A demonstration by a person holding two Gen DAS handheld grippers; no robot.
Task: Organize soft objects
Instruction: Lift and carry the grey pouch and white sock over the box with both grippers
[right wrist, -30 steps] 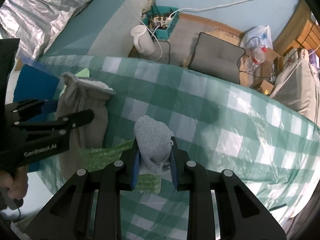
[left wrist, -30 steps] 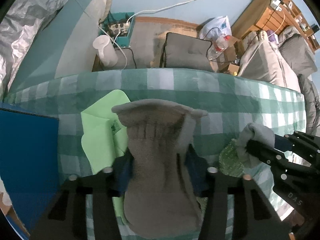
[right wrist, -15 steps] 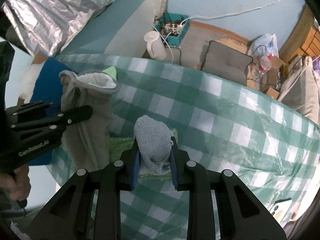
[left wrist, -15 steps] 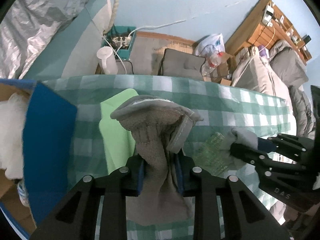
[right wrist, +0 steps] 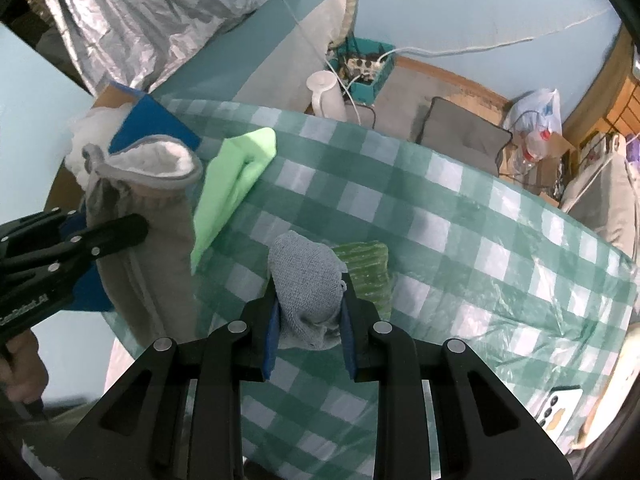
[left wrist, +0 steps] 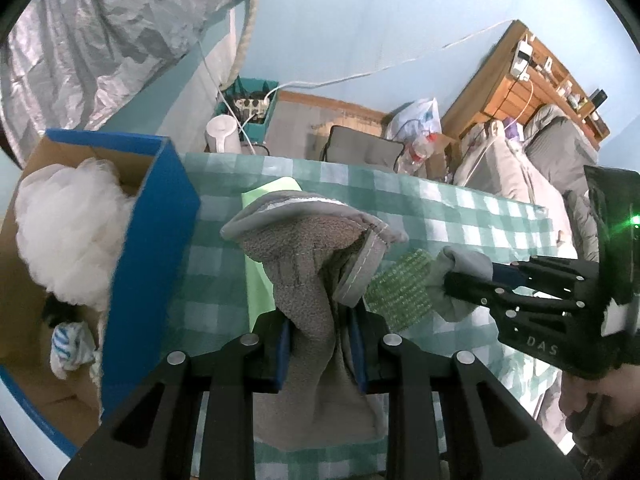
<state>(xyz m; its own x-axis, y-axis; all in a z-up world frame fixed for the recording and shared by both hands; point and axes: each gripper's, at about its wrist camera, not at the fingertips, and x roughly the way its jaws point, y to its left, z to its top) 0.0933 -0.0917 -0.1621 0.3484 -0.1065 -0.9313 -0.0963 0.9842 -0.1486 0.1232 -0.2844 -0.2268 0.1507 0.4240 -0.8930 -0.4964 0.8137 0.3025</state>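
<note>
Two claws clamped: left claw [left wrist: 320, 354] grips upright grey slipper [left wrist: 316, 280], opening up; right claw [right wrist: 308, 338] grips sock [right wrist: 306, 280].

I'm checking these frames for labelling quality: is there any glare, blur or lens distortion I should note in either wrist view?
Left wrist view: strong fisheye bending with black corners, a green lens flare at the right edge, and a sharp grey towel. Right wrist view: the same barrel distortion curves the checked tablecloth, the silver foil sheet glints, and the grey sock is crisp.

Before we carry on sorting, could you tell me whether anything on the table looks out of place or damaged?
Nothing stands out: the light green cloth and green knitted piece lie loose on the checked tablecloth, unsorted but undamaged.
</note>
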